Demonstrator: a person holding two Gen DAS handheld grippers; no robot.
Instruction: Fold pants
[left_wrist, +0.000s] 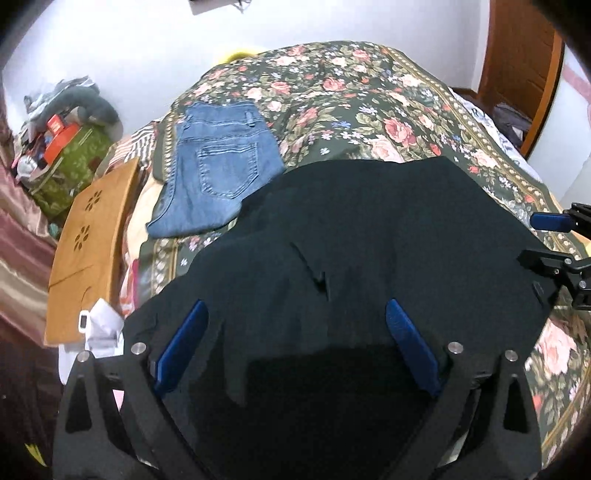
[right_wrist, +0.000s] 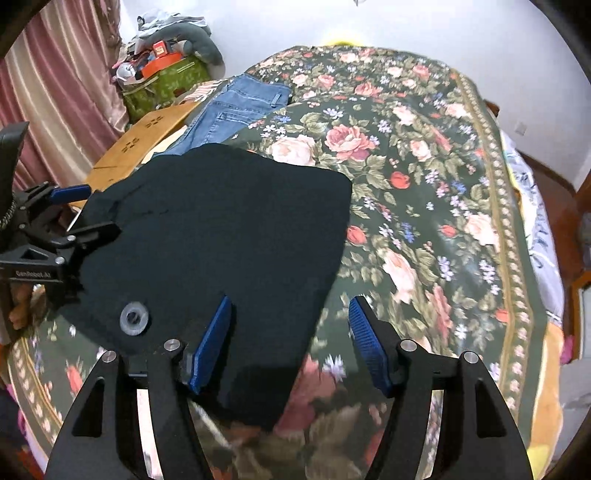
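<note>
The black pants (left_wrist: 351, 229) lie spread on the floral bedspread (left_wrist: 369, 110) under both your grippers: your left gripper (left_wrist: 295, 325) hangs over the cloth with its jaws wide apart and pressing on nothing. Your right gripper (right_wrist: 290, 321) stands open too, straddling the pants' right edge, one blue pad over black cloth and the other over the bedspread. Beyond, folded blue jeans (left_wrist: 218, 166) lie at the bed's far left, and "GenRobot.AI" reads on the left gripper's body in the right wrist view.
</note>
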